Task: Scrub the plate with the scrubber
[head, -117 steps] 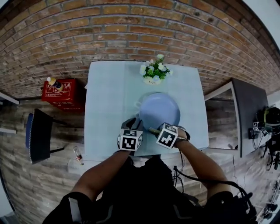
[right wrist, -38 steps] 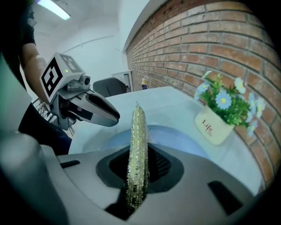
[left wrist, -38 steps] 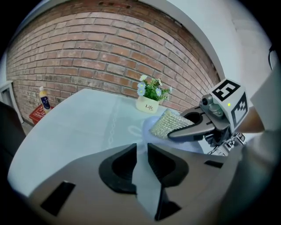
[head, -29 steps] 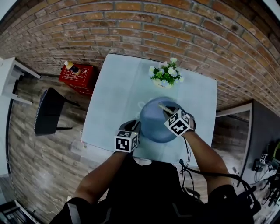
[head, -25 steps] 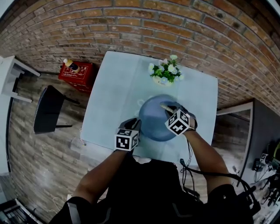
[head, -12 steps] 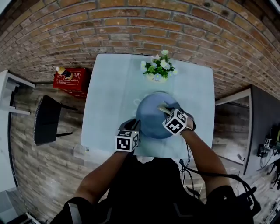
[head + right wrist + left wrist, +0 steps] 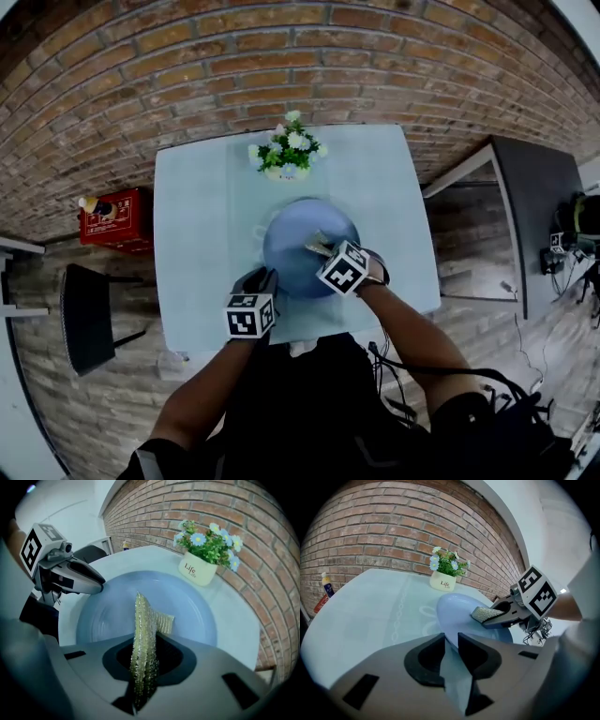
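left tongs [image 7: 451,639]: clenched on the near rim of the plate [image 7: 461,613]; the pale blue edge is seen pinched between the two dark pads.
right tongs [image 7: 145,645]: clenched on the scrubber [image 7: 143,634], which is gripped on edge between the jaws; the tongs are pointed steeply down over the plate.
scrubber: a glittering yellow-green mesh pad; its free end is pushed out ahead of the right tongs and bent over against the plate's inner face, as far as can be told.
plate: round and pale blue, set on the surface [image 7: 187,216] just ahead of both tongs; it is gripped at its rim by the left tongs and covered on its right half by the right tongs.
meeting of the tongs: the two are held near each other across the plate, left at the rim, right over the bowl; they are not touching.
pot [image 7: 284,172]: white, filled with small flowers, stood beyond the plate from both tongs, near its far rim but apart from it.
wall [image 7: 281,56]: red brick, seen past the pot.
floor [image 7: 112,375]: wood planks; a red box [image 7: 112,217] and a dark chair [image 7: 84,319] are placed well to the left of the left tongs.
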A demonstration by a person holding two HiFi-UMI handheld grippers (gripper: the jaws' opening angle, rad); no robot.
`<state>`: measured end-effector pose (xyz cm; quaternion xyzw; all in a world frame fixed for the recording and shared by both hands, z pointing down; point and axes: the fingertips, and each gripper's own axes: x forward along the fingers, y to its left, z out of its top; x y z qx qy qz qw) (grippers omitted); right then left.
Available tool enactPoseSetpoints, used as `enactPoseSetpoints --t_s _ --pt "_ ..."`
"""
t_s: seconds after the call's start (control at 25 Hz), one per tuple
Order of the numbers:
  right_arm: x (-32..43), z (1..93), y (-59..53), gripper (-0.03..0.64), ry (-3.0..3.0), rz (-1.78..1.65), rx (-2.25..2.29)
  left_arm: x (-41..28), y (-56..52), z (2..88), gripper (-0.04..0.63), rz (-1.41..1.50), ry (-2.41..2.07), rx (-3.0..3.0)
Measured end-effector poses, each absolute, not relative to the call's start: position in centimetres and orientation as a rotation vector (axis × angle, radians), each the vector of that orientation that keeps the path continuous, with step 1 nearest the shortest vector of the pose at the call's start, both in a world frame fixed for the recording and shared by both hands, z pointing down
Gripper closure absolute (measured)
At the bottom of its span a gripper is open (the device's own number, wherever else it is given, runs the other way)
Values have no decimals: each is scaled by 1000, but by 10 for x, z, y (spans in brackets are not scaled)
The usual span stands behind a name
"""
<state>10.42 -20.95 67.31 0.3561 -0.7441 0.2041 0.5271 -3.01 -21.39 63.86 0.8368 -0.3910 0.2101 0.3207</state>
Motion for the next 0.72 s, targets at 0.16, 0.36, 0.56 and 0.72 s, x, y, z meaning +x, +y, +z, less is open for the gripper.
enactPoseSetpoints --t_s 0.16,0.36,0.56,0.72 --pt "92 672 -197 549 -1773 555 879 -28 -213 639 495 589 -975 2243" --pt "77 672 -184 549 -1783 639 900 -25 -213 639 485 609 -906 2278" --pt "54 671 -176 549 -1796 688 877 -26 -214 640 477 607 -872 2288" --pt "34 671 -172 549 -1834 734 839 -25 -214 640 474 594 -856 2294"
